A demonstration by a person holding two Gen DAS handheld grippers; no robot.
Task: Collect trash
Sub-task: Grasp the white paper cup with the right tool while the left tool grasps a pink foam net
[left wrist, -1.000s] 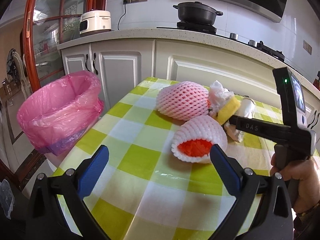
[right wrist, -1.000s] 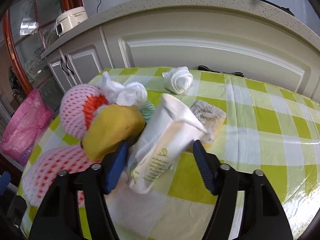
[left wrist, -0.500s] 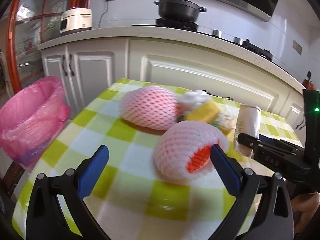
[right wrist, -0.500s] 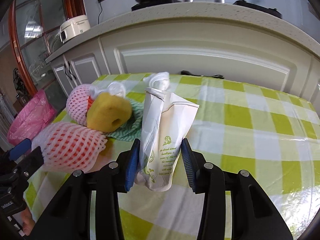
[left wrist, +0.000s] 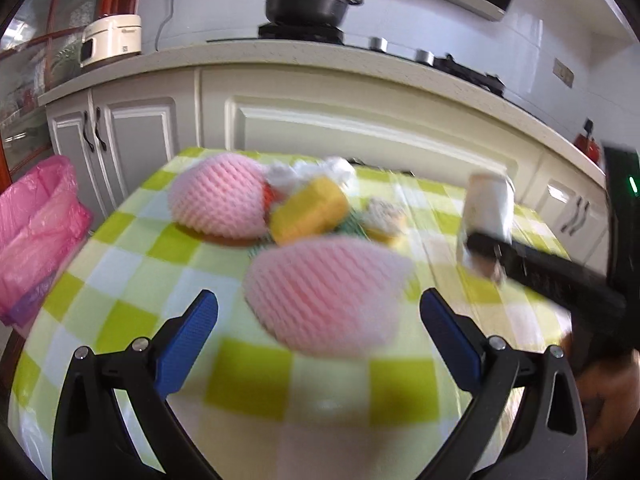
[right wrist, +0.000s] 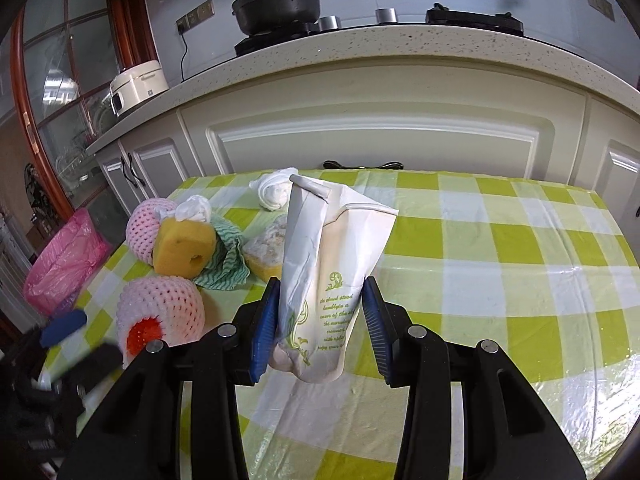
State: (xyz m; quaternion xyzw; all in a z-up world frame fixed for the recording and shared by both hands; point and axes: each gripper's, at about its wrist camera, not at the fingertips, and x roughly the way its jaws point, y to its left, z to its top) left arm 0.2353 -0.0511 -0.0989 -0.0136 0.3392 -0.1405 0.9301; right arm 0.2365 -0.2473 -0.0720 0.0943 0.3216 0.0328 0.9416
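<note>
At about nine o'clock in both views, beside the desk [right wrist: 500,240], stands the bin with the pink bag [left wrist: 32,232]. What its inside holds I cannot tell, so I judge the collecting is in its early part.

The left tongs [left wrist: 318,334] are open and hold nothing; the near foam fruit net [left wrist: 324,292] lies on the cloth just ahead of them, between the two blue pads but not touched. At eleven o'clock from it lies a second foam net [left wrist: 218,200], and beside that a yellow sponge [left wrist: 308,210], a green striped cloth [right wrist: 224,256], an old scrubbing sponge [right wrist: 266,250] and two crumpled white tissues [right wrist: 274,192].

The right tongs [right wrist: 318,324] have just been closing and now grip the white paper pouch [right wrist: 332,264] by its lower part, lifted off the desk.

So one piece is in hand and not yet in the bin; all other trash is left on the desk.
</note>
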